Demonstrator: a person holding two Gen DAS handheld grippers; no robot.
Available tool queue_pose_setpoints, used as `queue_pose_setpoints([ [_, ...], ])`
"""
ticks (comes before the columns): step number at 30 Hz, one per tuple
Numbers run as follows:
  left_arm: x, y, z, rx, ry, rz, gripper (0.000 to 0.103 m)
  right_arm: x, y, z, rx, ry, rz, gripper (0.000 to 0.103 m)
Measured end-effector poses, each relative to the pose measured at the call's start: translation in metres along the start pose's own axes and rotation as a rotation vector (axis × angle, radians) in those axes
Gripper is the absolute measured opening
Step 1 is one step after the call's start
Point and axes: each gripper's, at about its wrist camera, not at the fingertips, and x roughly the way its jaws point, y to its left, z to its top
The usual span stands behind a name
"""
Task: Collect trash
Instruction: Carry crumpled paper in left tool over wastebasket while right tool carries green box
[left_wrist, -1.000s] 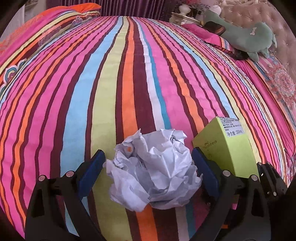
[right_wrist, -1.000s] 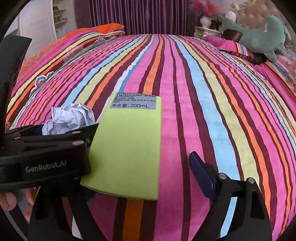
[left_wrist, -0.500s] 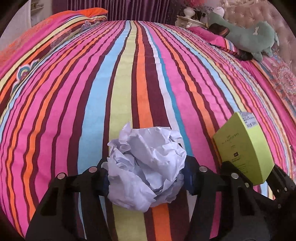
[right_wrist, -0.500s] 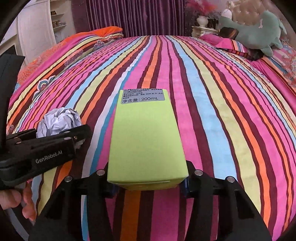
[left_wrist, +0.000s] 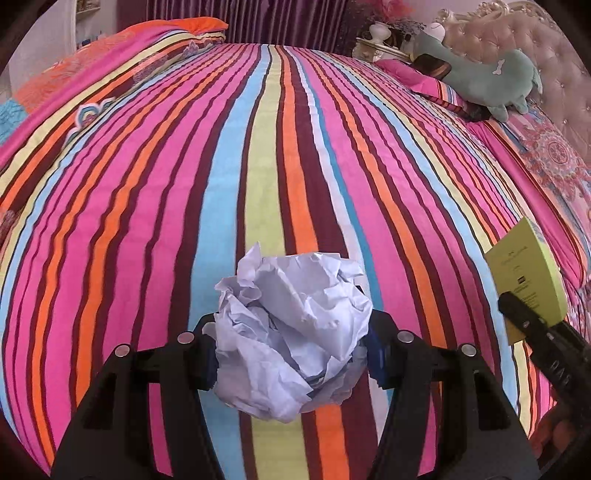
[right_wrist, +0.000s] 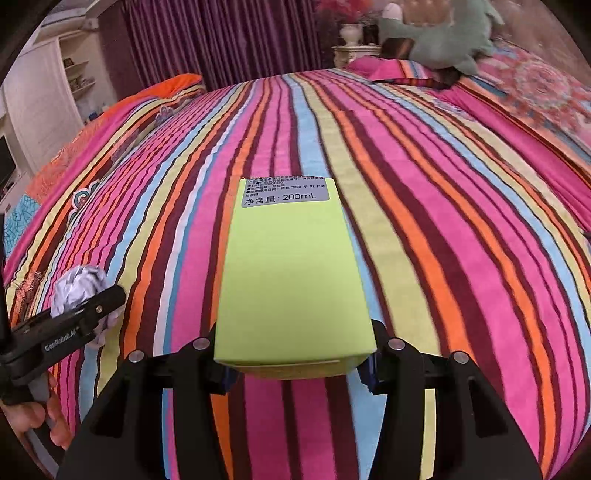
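Bedroom with purple curtains (right_wrist: 221, 40) behind a wide bed under a striped blanket (left_wrist: 280, 155) in pink, orange, blue, yellow and maroon; tufted headboard (left_wrist: 554, 55) and a green plush toy (left_wrist: 487, 77) at the far right, folded orange bedding (left_wrist: 192, 27) at the far left

In the left wrist view, left gripper (left_wrist: 291, 354) clamped on a crumpled ball of white paper (left_wrist: 291, 332), blue pads pressed into both sides, ball raised clear of the blanket. Jaws just drawn in around it

In the right wrist view, right gripper (right_wrist: 295, 363) closed on the near end of a lime-green carton (right_wrist: 291, 280), printed label with "200mL" at its far end, carton pointing away over the stripes. Jaws likewise just closed onto it

Carton also visible at the right edge of the left view, paper ball at the lower left of the right view, beside a person's fingers (right_wrist: 55, 424) on the handle
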Motion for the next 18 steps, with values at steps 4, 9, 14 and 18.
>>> queue_pose_setpoints([
  [4,-0.018,0.001,-0.022,0.005,-0.002,0.002,0.058,-0.017,-0.010,-0.013,0.032,0.004,-0.003,0.047],
  [9,-0.039,-0.001,-0.046,0.016,-0.005,-0.002,0.058,-0.036,-0.014,-0.029,0.046,0.000,-0.006,0.047],
  [14,-0.062,-0.007,-0.067,0.033,-0.016,-0.007,0.058,-0.058,-0.014,-0.046,0.059,-0.009,0.001,0.047],
  [18,-0.081,-0.012,-0.091,0.057,-0.020,-0.005,0.058,-0.077,-0.013,-0.062,0.062,-0.013,0.008,0.047],
])
